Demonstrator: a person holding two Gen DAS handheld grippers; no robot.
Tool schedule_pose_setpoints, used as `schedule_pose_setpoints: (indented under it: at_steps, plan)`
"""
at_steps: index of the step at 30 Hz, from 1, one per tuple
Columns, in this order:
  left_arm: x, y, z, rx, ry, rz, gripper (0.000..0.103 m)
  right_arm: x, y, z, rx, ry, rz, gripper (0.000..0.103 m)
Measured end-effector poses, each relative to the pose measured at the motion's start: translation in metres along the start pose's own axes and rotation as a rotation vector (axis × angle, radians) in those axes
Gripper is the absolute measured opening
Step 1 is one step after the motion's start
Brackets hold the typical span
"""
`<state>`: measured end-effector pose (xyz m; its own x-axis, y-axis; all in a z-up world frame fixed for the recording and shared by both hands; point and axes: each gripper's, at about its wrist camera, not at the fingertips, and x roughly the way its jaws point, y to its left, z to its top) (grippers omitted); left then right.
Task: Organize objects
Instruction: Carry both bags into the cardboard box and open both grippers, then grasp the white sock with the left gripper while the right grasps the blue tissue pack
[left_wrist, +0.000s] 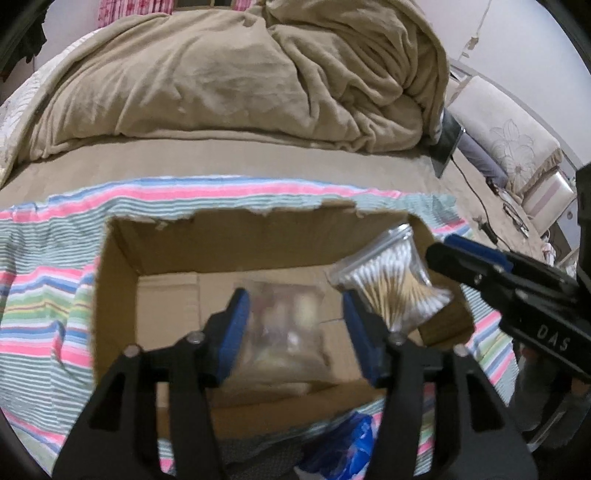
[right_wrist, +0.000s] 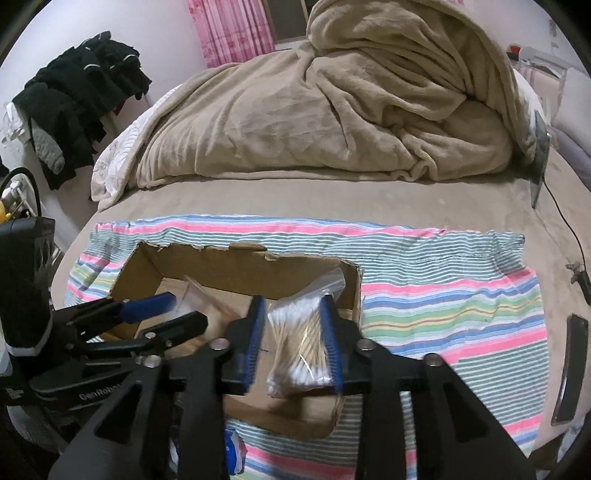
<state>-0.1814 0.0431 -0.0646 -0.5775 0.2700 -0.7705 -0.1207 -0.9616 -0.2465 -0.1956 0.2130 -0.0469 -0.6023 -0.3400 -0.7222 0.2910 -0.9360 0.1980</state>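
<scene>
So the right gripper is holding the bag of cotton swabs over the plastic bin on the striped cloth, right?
Not quite: it is a cardboard box, not a plastic bin. The right wrist view shows the right gripper holding the bag of cotton swabs over it, on the striped cloth.

In the lower centre of the frame, the right gripper pinched a clear bag of cotton swabs above the open cardboard box. The left gripper, fingers apart, reached into the box from the left edge. A striped cloth lay beneath.
</scene>
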Motion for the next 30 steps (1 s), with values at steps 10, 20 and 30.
schedule_pose_setpoints:
  at_steps: [10, 20, 30]
  plan:
    - [-0.068, 0.012, -0.015, -0.014, -0.087, 0.046, 0.077, -0.038, 0.026, -0.010, -0.029, -0.043, 0.000, 0.063]
    - [-0.112, 0.022, -0.050, -0.039, -0.110, 0.078, 0.079, -0.070, 0.046, -0.034, -0.047, -0.057, 0.001, 0.077]
    - [-0.119, 0.023, -0.094, -0.049, -0.062, 0.083, 0.079, -0.075, 0.056, -0.071, -0.055, -0.001, 0.007, 0.077]
